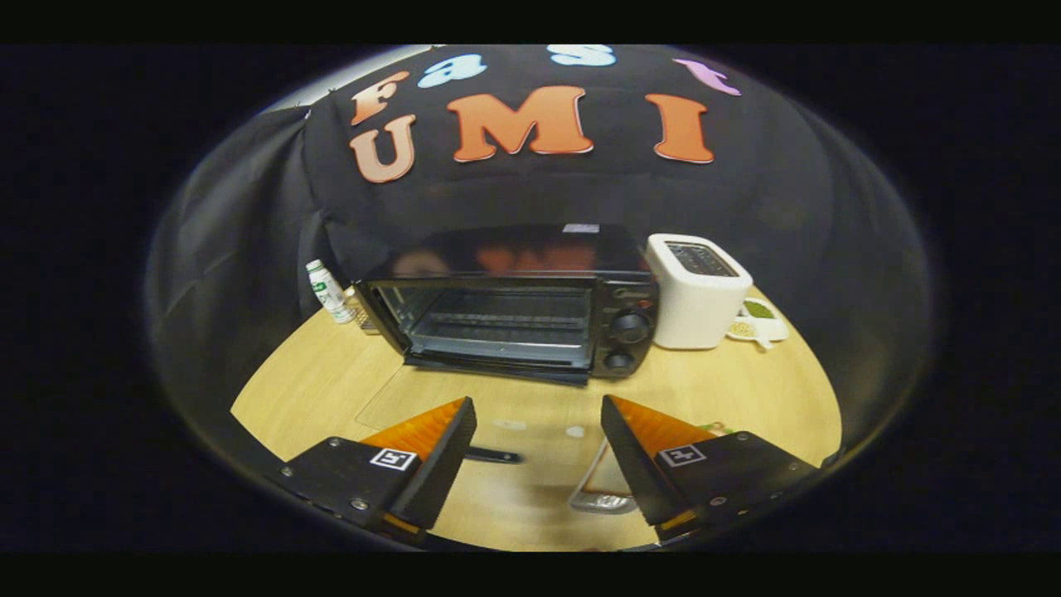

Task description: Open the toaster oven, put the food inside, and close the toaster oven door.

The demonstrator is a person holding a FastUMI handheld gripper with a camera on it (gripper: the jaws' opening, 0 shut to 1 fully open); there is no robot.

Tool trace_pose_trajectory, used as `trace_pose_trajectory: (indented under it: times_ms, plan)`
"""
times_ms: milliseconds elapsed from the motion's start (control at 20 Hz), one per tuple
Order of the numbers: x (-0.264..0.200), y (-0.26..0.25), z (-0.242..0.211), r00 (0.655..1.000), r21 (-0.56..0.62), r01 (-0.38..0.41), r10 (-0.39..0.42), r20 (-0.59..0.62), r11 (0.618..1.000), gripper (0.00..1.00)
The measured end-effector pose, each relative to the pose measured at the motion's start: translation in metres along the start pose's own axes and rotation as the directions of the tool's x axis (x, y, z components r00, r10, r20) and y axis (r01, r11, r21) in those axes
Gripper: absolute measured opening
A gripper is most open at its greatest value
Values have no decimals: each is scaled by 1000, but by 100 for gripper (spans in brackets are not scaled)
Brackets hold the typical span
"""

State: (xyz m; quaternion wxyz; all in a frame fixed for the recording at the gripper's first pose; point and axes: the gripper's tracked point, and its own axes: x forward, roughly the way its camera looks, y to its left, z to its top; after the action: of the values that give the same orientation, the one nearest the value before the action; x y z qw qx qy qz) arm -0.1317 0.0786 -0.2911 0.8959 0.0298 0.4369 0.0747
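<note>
1. Tool (539, 439) spread wide, holding nothing
2. Toaster oven (514, 303) straight beyond the fingers, door (497, 367) already dropped flat onto the tabletop (729, 398), rack bare
3. Food likely the clear packet (603, 485) beside the right finger; blurred, uncertain
4. White toaster (699, 290) right of the oven, bottle (329, 292) left; neither blocks the approach

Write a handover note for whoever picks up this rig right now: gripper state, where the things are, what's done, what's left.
Gripper: open, fingers apart, holding nothing, above the table.
Toaster oven: beyond the fingers, its door already down and open, rack bare.
A tray-like item lies just ahead of the fingers, by one finger; blurred, so the food cannot be made out.
White toaster stands beside the oven.
Done: door opened.
Left: put the food inside, close the door.
</note>
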Motion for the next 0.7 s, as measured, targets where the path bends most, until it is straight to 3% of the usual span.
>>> trace_pose_trajectory:
  times_ms: [250,450,700]
  plan:
    - [-23,-82,-2,993,29,120,-120,-16,992,94]
    - [-34,-133,-26,983,88,177,-171,-73,980,95]
    - [-33,-138,-59,983,205,115,-82,-162,972,97]
